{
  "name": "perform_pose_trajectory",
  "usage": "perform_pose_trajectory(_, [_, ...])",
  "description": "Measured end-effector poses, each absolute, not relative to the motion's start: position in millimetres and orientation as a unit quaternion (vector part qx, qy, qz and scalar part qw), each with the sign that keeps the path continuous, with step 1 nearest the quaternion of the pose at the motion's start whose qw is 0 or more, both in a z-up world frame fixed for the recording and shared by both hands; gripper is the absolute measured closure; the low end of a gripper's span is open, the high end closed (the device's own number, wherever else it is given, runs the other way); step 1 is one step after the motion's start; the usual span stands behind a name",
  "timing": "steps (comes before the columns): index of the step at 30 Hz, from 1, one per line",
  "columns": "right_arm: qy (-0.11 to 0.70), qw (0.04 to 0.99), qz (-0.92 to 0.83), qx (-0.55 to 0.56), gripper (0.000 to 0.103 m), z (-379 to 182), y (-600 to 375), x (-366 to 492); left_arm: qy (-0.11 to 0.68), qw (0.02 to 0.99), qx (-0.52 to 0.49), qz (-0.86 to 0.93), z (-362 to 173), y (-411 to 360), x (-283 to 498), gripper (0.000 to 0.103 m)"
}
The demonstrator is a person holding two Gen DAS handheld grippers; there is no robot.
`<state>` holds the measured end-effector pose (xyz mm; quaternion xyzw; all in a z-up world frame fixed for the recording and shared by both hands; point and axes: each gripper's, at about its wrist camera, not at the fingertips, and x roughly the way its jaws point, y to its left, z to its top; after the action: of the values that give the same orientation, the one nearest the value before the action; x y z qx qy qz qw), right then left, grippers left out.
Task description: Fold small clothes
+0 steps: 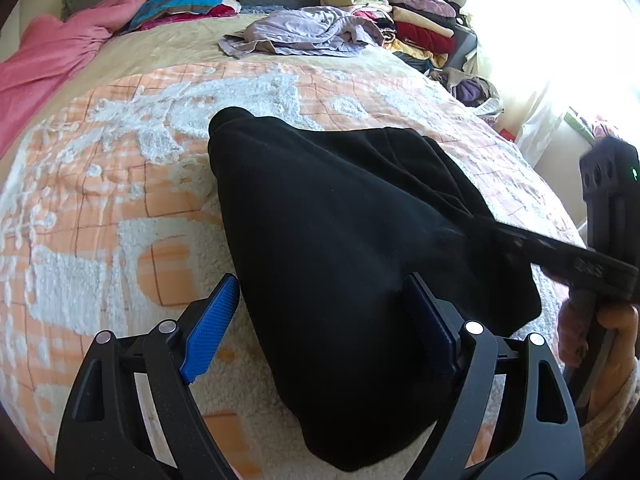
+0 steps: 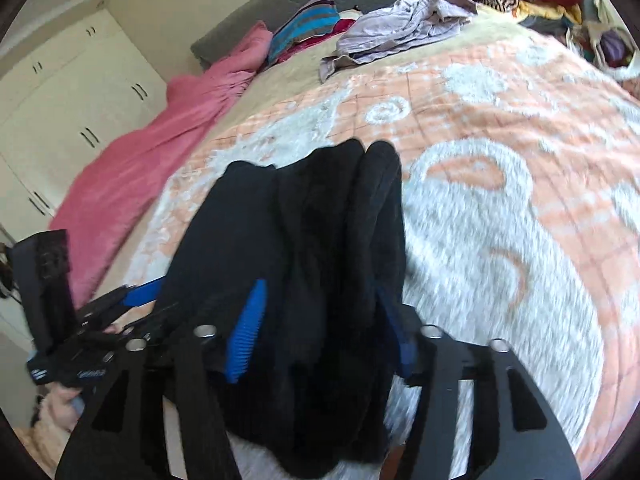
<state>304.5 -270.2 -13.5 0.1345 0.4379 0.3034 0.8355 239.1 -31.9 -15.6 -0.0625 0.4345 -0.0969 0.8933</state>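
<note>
1. Lay on the orange-and-white bedspread, the black garment, mid-frame in the left wrist view, its near end running down between the gripper fingers.
2. Ran lengthwise from a narrow rounded tip at upper centre to a broad end at the bottom edge; in the right wrist view appeared bunched in vertical folds.
3. Left gripper: spread wide, blue pads either side of the cloth, not pinching it.
4. Right gripper: fingers partly apart with the folds between them; could not tell whether the pads pressed the fabric.
5. Open bedspread to the left and above the garment in the left wrist view.
6. Bounded by a pink blanket at upper left, a crumpled lilac garment at top centre, stacked clothes at upper right.
</note>
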Motion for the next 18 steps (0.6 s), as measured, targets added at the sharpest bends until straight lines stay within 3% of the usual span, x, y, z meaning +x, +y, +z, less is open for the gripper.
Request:
perform_pose_trajectory(9, [0.435,0.825,0.315,0.177,0.044,-16.8,-281.4,272.5,0.428,0.895,-0.084,-0.099,-13.1,-28.9,221.8,0.027])
perform_pose_trajectory(10, [0.435,0.826,0.314,0.174,0.046,-17.4,-280.4,271.1,0.428,0.894,-0.086,-0.1,-13.2,-28.8,220.6,0.027])
perform_pose_trajectory(12, [0.433,0.83,0.312,0.159,0.083,-17.3,-276.5,270.8,0.428,0.894,-0.091,-0.1,-14.1,-28.5,218.1,0.027])
perform_pose_trajectory(15, [0.401,0.854,0.31,0.116,0.087,0.9,-268.5,258.8,0.428,0.893,-0.092,-0.105,-12.2,-31.4,215.2,0.038])
perform_pose_trajectory(18, [0.395,0.868,0.288,0.087,0.087,10.5,-266.5,255.3,0.426,0.896,-0.075,-0.104,-9.3,-38.0,211.7,0.038])
